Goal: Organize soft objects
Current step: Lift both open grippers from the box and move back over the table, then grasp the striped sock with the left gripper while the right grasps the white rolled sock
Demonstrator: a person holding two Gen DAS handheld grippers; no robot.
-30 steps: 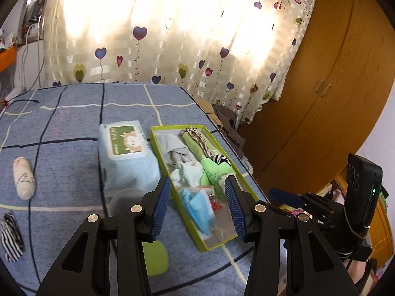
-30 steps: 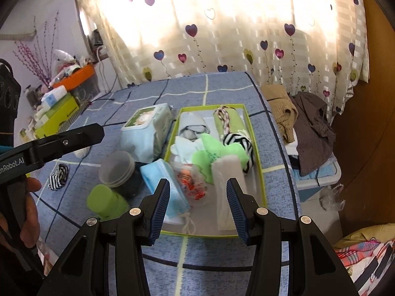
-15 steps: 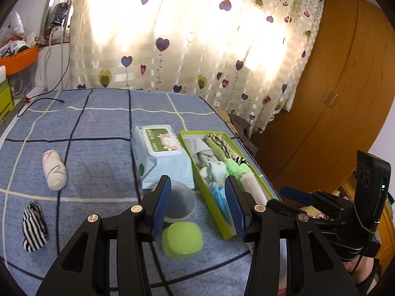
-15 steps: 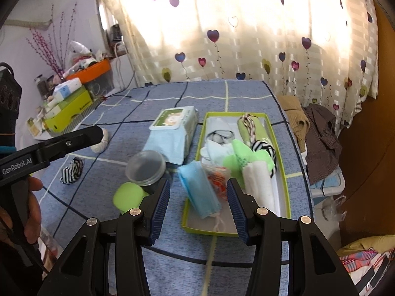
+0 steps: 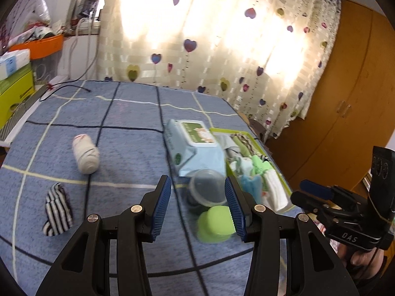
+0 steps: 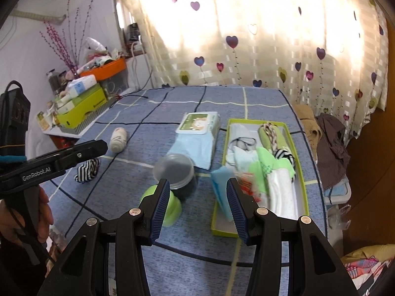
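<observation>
Both tools, left [image 5: 197,202] and right [image 6: 196,201], gape wide and empty. The tray [image 6: 302,172] holds jumbled soft things, hard to separate. Left of it, past the blurred tub [image 6: 174,166], lie a rolled sock [image 5: 85,154] and a striped sock [image 5: 56,209], half-hidden in the right view.

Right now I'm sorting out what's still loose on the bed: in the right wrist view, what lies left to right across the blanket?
Striped sock → rolled white sock → wipes pack → green tray.
</observation>
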